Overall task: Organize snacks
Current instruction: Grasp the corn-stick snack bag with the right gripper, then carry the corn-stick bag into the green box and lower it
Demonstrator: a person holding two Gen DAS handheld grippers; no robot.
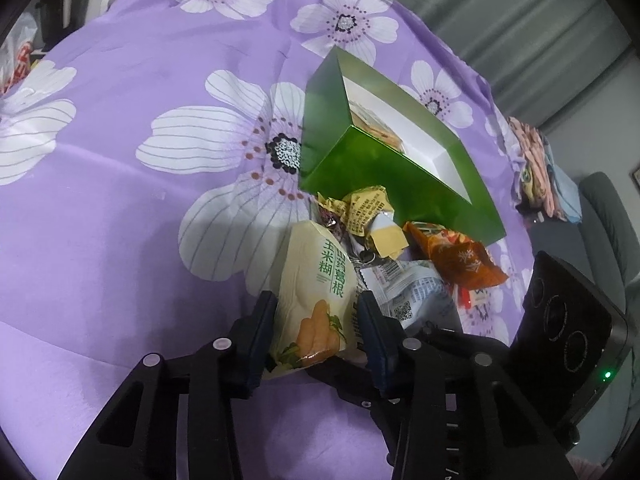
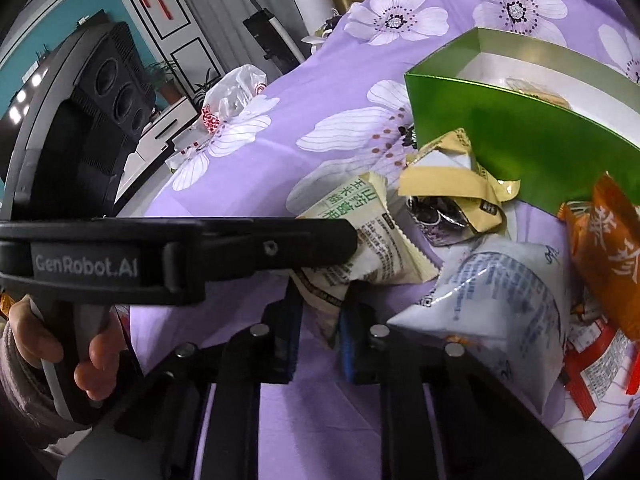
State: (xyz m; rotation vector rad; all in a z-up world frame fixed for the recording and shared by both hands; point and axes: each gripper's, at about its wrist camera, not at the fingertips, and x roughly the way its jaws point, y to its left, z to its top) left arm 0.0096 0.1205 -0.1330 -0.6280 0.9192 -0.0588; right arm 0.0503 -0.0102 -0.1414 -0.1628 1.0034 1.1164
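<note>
A cream snack packet (image 1: 312,280) with green writing stands between the fingers of my left gripper (image 1: 316,316), which is shut on its sides. In the right wrist view the same cream packet (image 2: 372,232) runs down between the pads of my right gripper (image 2: 320,332), which is shut on its lower end. The left gripper's finger (image 2: 280,244) crosses that view from the left. The open green box (image 1: 360,164) (image 2: 520,140) lies just beyond, white inside, with a snack in it. A yellow wrapper (image 1: 368,204), an orange packet (image 1: 456,256) and a white-blue packet (image 1: 416,288) lie loose beside the box.
Everything rests on a purple cloth with white flowers (image 1: 140,140). A red-white packet (image 2: 592,368) and a dark wrapper (image 2: 436,216) are in the pile. A plastic bag (image 2: 236,88) lies far left and folded clothes (image 1: 536,168) sit at the far right edge. A person's hand (image 2: 92,360) grips the left handle.
</note>
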